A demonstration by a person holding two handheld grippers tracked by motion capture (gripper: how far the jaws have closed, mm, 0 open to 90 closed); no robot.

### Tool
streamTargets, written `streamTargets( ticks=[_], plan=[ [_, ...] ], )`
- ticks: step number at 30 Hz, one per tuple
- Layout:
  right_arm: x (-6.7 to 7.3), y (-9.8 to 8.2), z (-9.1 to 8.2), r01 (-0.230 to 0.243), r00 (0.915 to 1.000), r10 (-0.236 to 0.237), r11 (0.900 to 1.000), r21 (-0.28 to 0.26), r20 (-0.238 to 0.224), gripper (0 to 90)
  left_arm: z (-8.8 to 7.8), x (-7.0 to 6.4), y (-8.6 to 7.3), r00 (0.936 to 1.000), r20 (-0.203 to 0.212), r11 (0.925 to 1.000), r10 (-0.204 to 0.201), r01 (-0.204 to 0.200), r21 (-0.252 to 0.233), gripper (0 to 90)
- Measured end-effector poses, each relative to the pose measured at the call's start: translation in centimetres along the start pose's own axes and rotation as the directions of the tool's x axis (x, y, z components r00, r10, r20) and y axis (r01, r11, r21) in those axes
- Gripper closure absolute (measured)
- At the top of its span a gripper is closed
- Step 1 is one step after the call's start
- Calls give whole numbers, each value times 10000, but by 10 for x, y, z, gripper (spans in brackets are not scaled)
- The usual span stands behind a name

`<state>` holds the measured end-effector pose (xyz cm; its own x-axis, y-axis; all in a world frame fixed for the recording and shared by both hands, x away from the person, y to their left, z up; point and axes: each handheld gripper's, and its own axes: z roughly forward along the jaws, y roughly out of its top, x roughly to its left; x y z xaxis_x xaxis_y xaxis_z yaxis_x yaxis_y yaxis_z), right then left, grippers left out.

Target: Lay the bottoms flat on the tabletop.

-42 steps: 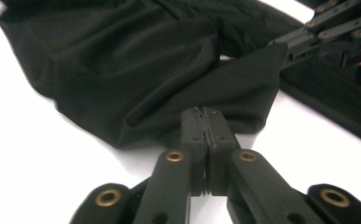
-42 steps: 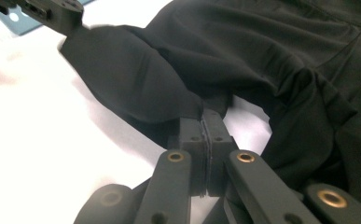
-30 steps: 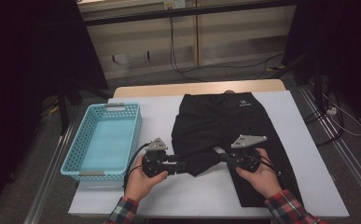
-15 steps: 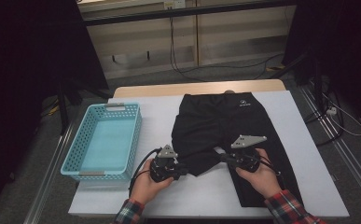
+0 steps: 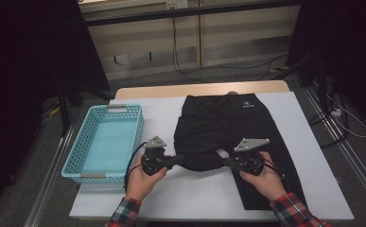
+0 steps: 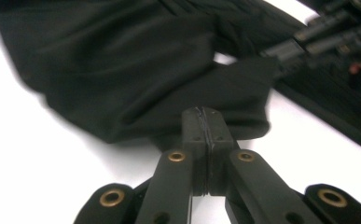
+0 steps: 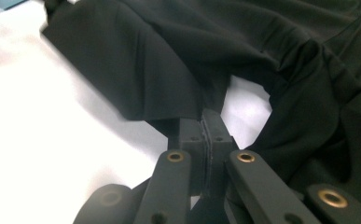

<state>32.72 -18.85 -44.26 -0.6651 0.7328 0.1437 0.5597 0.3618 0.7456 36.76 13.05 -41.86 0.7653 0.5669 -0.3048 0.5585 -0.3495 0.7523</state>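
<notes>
Since a moment ago the left claw (image 5: 179,160) has been sliding in from beside the basket toward the black trousers (image 5: 228,127), and its jaws have just been closing, with a fold of the dark cloth now between them. In the left gripper view the two pads are sitting pressed together, pinching the edge of the folded trouser leg against the white table (image 6: 38,154). The right claw (image 5: 225,162) is keeping its place, its jaws clamped tight on the other end of the same fold; in the right gripper view the cloth is bunching up from between the pads and arching into a loop above the table.

Nearest the camera in the high view, two hands in plaid sleeves are holding the claws level and pointing them at each other, with the gathered trouser leg sagging between them. Beyond them the trousers are lying flat on the table, waistband toward the far edge, the other leg running down under the right hand (image 5: 261,177). A light blue basket (image 5: 76,158) is standing to the left, just beside the left hand (image 5: 143,177).
</notes>
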Motion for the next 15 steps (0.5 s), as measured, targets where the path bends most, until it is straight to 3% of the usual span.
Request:
streamTargets(
  ticks=[4,11,15],
  plan=[
    [0,-2,0,0,10000,1,10000,98,-63,895,1,9,-1,9994,-96,9995,-325,325,39,899],
    [-2,-4,-1,45,9999,-40,9996,286,-150,898,-6,10,2,9988,-279,9992,-391,388,-94,900],
    [-2,-3,-5,9,10000,-8,9999,117,-82,899,-15,9,3,9984,-385,9989,-403,393,-259,900]
  ],
)
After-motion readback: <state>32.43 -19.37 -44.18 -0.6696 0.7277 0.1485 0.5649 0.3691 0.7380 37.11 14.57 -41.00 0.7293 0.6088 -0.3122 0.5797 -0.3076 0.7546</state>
